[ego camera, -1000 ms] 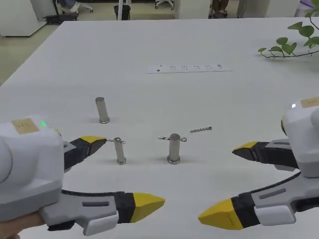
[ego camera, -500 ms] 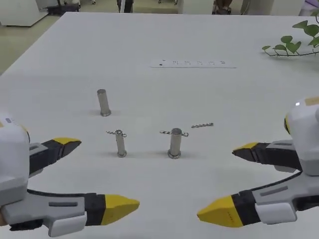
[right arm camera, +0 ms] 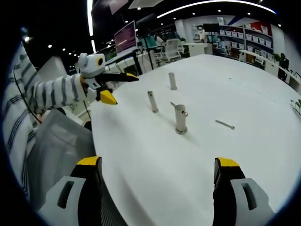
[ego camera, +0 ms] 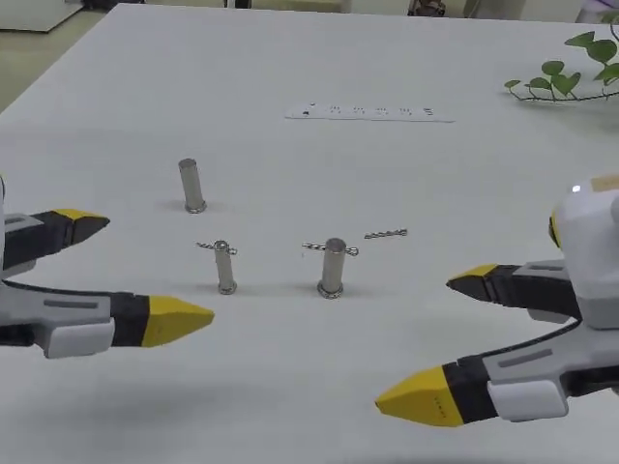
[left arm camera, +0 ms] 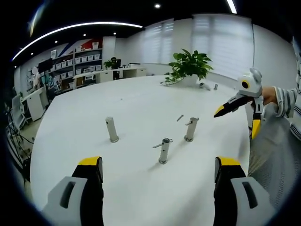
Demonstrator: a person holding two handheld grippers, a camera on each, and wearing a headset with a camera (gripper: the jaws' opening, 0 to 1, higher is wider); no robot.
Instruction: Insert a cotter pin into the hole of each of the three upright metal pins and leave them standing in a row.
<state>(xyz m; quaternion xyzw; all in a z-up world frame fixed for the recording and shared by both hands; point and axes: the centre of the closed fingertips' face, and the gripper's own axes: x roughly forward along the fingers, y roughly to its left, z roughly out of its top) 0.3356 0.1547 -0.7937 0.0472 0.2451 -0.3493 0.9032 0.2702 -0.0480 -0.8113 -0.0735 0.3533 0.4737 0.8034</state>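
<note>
Three upright metal pins stand on the white table. The thick pin and the thin pin each carry a cotter pin through the top. The far pin has none. A loose cotter pin lies right of the thick pin. My left gripper is open at the left, holding nothing. My right gripper is open at the lower right, also holding nothing.
A white power strip lies further back on the table. A green plant trails in at the far right corner. Office chairs and desks stand beyond the table's far edge.
My left gripper has pulled back to the left, away from the thin pin. The right gripper has stayed about where it was. The pins and loose cotter pin have not moved.
</note>
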